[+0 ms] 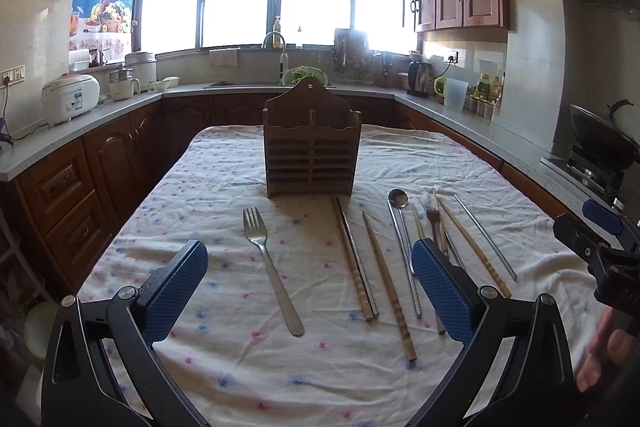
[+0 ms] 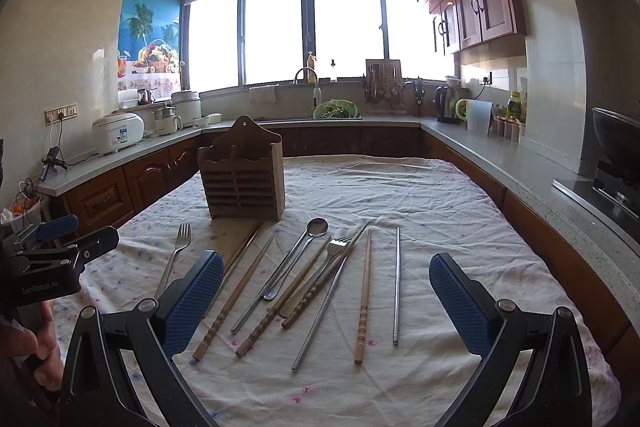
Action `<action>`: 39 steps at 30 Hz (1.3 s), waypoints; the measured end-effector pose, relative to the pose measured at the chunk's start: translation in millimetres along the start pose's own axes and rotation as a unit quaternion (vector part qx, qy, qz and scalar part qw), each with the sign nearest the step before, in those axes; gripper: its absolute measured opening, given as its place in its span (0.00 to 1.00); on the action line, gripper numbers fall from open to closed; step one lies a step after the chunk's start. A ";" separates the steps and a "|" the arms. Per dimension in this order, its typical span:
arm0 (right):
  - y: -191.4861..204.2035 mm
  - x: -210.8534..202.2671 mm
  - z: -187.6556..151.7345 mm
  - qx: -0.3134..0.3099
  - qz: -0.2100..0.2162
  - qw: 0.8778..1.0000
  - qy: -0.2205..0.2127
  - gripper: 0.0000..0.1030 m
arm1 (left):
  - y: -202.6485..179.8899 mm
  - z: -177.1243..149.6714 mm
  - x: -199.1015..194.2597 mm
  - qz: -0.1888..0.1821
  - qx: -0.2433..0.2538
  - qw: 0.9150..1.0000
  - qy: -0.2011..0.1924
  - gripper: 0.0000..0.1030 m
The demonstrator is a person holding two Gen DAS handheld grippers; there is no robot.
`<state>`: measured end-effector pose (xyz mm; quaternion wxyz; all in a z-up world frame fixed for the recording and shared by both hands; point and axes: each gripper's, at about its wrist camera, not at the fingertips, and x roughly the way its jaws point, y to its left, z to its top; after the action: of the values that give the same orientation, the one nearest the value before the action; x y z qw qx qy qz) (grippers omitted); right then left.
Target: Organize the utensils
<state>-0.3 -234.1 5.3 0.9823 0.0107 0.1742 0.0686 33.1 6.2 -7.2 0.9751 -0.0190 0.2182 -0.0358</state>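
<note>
The left gripper (image 1: 310, 285) is hovering spread wide and empty over the tablecloth (image 1: 224, 187), with a lone fork (image 1: 269, 267) lying between its fingers. The wooden holder (image 1: 312, 147) is standing upright behind. Rightward, chopsticks (image 2: 362, 295) and a spoon (image 2: 294, 255) are lying scattered beneath the right gripper (image 2: 326, 301), also released and empty.

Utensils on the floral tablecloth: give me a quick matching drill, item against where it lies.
1. Wooden slotted utensil holder
2. Lone steel fork
3. Long-handled steel spoon
4. Single steel chopstick

A. Farthest right of the row
B. Apart from the rest, on the left
C. Upright behind the row
D. Inside the cluster, bowl toward the holder

Pairs: 1-C, 2-B, 3-D, 4-A
</note>
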 end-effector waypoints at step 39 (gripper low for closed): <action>-113.2 217.4 17.1 0.121 0.005 0.963 0.241 0.35 | -63.8 39.8 220.1 -0.121 0.027 0.955 0.271 0.33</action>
<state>222.6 -316.0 -57.8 0.9022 0.1135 0.4127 0.0525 244.8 -73.7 -61.2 0.8679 -0.0087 0.4691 -0.1632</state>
